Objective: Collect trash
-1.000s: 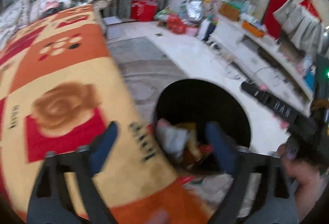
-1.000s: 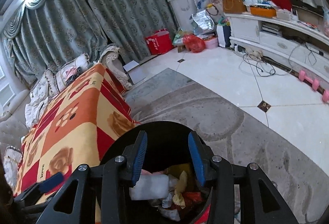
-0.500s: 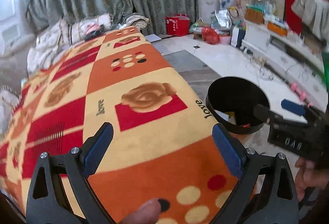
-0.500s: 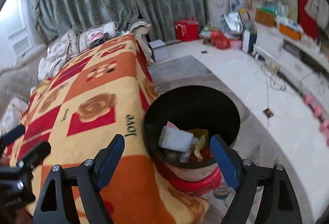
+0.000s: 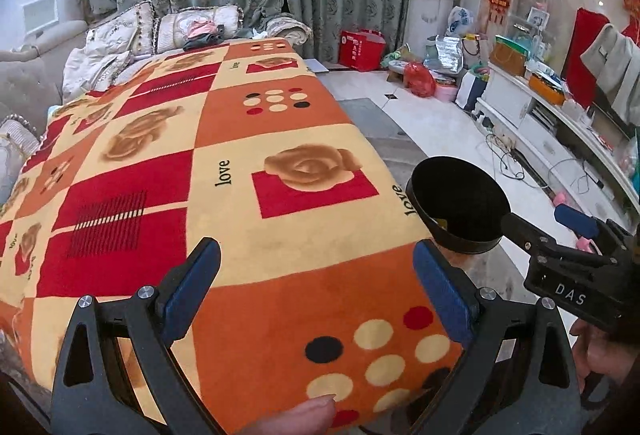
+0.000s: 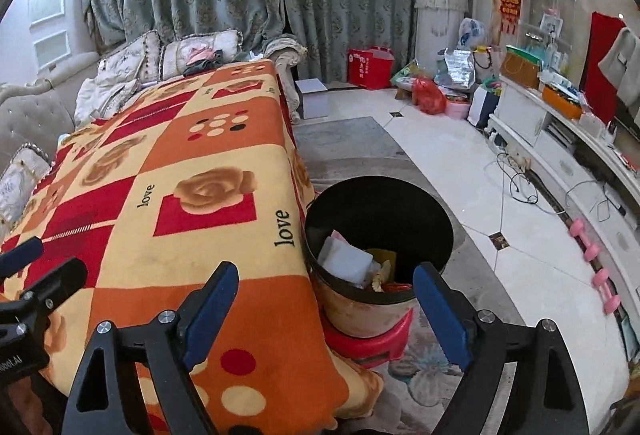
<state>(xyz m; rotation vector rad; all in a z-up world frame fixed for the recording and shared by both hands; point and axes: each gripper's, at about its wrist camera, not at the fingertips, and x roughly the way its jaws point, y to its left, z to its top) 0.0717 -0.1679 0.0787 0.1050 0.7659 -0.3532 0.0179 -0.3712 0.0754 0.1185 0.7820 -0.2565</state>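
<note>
Beside blanket [image 6: 168,203] | one bin [image 6: 380,203] | two grippers, left [image 5: 316,287], right [image 6: 324,307] | jaws apart, empty

Two wrist fisheyes angled down, side by side, sharing blanketed table [image 5: 280,235] and bin [image 6: 380,211].

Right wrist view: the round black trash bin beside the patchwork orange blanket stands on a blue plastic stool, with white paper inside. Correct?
Not quite. In the right wrist view the round black trash bin stands on a red plastic stool, not a blue one. It is beside the patchwork orange blanket, with white paper inside.
</note>
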